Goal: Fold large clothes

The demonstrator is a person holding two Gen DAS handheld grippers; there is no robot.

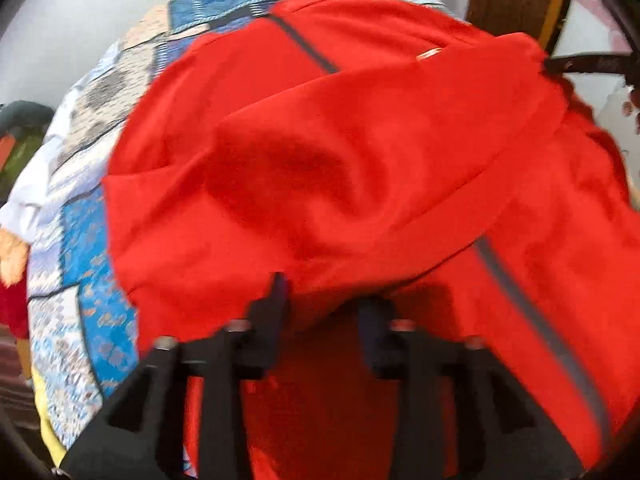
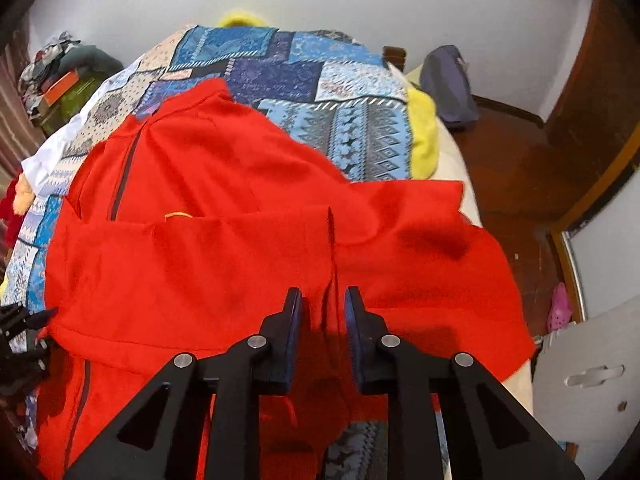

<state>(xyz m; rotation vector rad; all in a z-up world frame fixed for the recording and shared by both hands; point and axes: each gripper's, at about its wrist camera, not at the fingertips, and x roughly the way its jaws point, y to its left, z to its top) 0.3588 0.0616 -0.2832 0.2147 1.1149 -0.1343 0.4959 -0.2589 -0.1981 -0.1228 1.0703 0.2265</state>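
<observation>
A large red garment [image 1: 320, 140] with dark grey zip lines lies rumpled over a blue patchwork quilt [image 1: 80, 240] on a bed. In the left wrist view my left gripper [image 1: 324, 300] grips a raised fold of it; cloth fills the gap between the fingers and drapes over the right fingertip. The picture is blurred. In the right wrist view the red garment [image 2: 200, 260] spreads across the quilt [image 2: 320, 80]. My right gripper [image 2: 324, 304] is shut on a narrow ridge of its near edge. The left gripper [image 2: 28, 320] shows at the far left, at the garment's corner.
A yellow blanket [image 2: 424, 136] sticks out at the bed's right edge. Beyond it are a wooden floor [image 2: 512, 160], a grey-blue bag [image 2: 448, 84] and a pink slipper [image 2: 560, 304]. A pile of clothes and boxes [image 2: 60, 72] stands by the wall on the left.
</observation>
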